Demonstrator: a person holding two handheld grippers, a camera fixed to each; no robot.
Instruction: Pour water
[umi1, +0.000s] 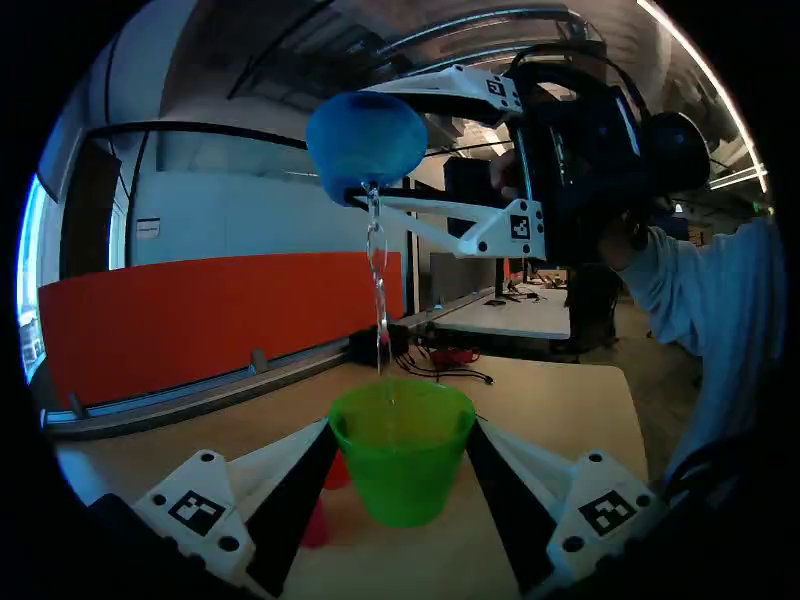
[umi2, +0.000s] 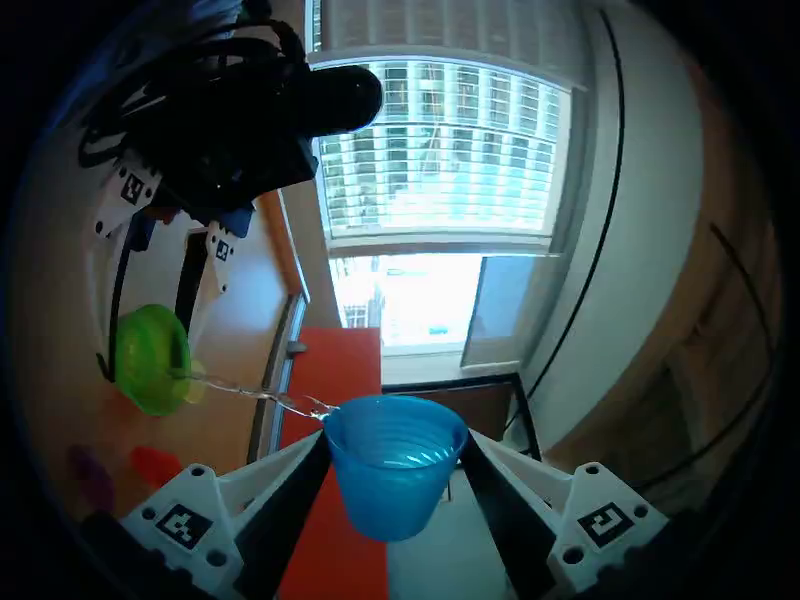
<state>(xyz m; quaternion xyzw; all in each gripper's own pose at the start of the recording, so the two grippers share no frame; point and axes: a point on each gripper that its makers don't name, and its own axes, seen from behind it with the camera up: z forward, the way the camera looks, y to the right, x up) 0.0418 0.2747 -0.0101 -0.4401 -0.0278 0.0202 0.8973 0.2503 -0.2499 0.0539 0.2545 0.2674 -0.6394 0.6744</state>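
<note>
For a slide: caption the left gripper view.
Right claw tips blue cup, streaming water into green cup gripped by left claw.

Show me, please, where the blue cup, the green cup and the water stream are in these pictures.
blue cup (umi2: 390, 505): right gripper view, on its front wall under the rim.
green cup (umi1: 403, 475): left gripper view, on its front wall.
water stream (umi1: 378, 270): left gripper view, on the middle of the stream.

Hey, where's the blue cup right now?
In the left gripper view the blue cup sits tilted at top centre, clamped in the right tongs, directly above the green cup, with water running down between them.
</note>
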